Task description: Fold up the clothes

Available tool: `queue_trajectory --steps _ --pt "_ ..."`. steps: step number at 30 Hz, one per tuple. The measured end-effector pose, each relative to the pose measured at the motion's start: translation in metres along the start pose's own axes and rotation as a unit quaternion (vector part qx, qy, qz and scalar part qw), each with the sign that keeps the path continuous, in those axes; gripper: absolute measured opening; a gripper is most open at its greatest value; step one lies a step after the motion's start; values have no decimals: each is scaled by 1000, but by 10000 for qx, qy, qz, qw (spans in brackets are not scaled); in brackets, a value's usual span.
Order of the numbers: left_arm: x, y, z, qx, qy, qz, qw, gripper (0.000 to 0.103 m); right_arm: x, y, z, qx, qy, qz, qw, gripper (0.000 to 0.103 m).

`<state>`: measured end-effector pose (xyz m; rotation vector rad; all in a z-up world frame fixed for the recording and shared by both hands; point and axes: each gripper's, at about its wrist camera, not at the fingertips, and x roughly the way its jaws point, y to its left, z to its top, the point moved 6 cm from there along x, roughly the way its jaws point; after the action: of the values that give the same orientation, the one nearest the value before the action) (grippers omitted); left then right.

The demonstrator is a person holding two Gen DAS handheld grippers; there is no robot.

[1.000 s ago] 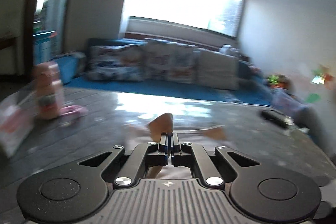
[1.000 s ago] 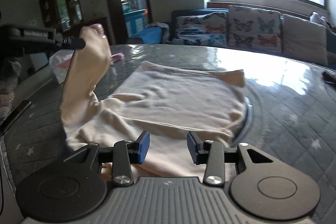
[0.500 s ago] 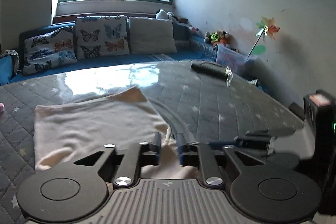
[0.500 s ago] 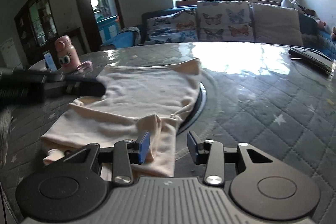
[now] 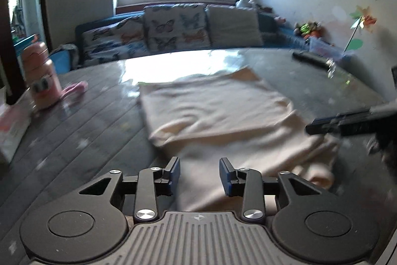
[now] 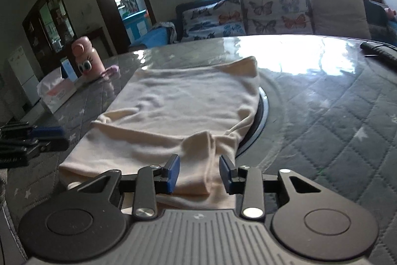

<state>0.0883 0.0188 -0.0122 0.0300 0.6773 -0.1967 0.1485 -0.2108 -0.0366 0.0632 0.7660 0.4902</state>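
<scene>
A cream garment [image 5: 218, 111] [image 6: 183, 111] lies folded over on the quilted grey table, its upper layer flat and its near edge bunched. My left gripper [image 5: 199, 174] hovers open over the garment's near edge with nothing between its fingers. My right gripper [image 6: 199, 174] is open too, above the bunched near corner of the cloth. In the left wrist view the right gripper [image 5: 347, 122] reaches in from the right edge, over the cloth's right side. In the right wrist view the left gripper [image 6: 32, 137] shows at the left edge, beside the cloth.
A pink cartoon bottle [image 5: 41, 81] [image 6: 86, 58] and a tissue box [image 6: 58, 92] stand at the table's left. A dark remote [image 5: 310, 58] [image 6: 379, 51] lies at the far right. A round inset ring [image 6: 263, 113] sits under the cloth. A sofa with cushions [image 5: 173, 26] runs behind.
The left gripper, shut on a lifted part of the garment a second ago, laid it over the rest, let go and opened. The right gripper stayed open and shifted slightly.
</scene>
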Motion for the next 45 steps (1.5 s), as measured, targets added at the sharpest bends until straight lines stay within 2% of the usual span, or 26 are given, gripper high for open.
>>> queue_trajectory --steps 4,6,11,13,15,20,26,32,40,43,45 --pt "-4 22 -20 -44 138 231 9996 40 8 3 -3 -63 137 -150 9998 19" --pt "-2 25 -22 -71 151 227 9996 39 3 5 -1 -101 81 -229 9997 4" --pt "1 26 -25 28 167 225 9996 39 -6 9 2 -226 12 -344 9992 4" --pt "2 28 -22 30 136 240 9996 38 -1 8 0 -244 172 -347 9990 11" --pt "1 30 -15 22 53 261 9996 35 -2 5 0 -240 104 -417 9988 16" --pt "8 24 4 53 -72 93 9999 28 -8 11 19 -355 -227 -318 9986 16" --pt "37 2 19 242 16 -228 9994 23 21 27 23 -646 1 -47 9979 16" --pt "62 11 14 205 262 -105 9994 21 34 14 19 -522 138 -109 9985 12" --pt "49 18 5 361 249 -51 9990 24 8 21 8 -933 169 29 9955 17" --pt "36 16 2 500 171 -29 9986 24 2 20 -2 -1020 242 -59 9945 17" --pt "25 12 0 670 91 -45 9977 24 -6 20 -3 -1017 146 -76 9947 17"
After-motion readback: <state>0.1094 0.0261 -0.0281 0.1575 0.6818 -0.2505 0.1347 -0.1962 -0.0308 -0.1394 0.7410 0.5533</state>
